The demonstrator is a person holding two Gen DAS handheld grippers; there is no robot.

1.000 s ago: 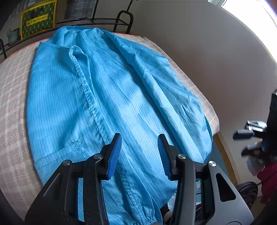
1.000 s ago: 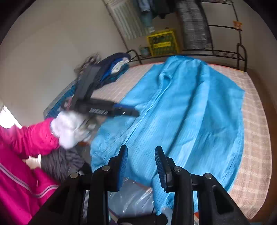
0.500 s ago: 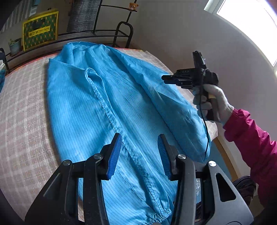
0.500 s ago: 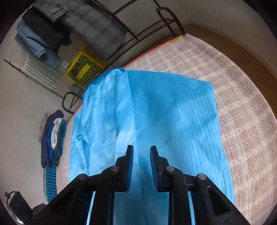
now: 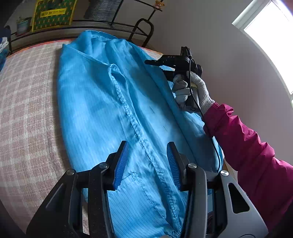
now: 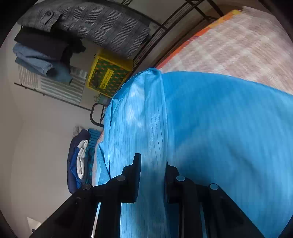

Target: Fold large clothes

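Observation:
A large blue pinstriped coat (image 5: 95, 102) lies spread along the bed, collar at the far end. My left gripper (image 5: 146, 146) hovers open over its lower front seam with nothing between the blue pads. A white-gloved hand (image 5: 192, 87) holds my right gripper (image 5: 148, 62) over the coat's right side, near the shoulder. In the right wrist view the coat (image 6: 219, 128) fills the frame. My right gripper (image 6: 153, 159) has its jaws a narrow gap apart, and a long fold of the sleeve (image 6: 153, 109) runs under that gap. I cannot tell whether the fingers touch the cloth.
The bed has a pink checked cover (image 5: 27, 109). Behind its head stands a black metal rail (image 5: 142, 27) with a yellow crate (image 5: 53, 12) and hanging clothes (image 6: 87, 23). A pile of dark clothes (image 6: 78, 157) lies at the bed's left side. A wall runs along the right.
The right gripper has swung in from beside the bed, rolled over and dropped low onto the coat's right side. The left gripper has drifted sideways along the coat, still open.

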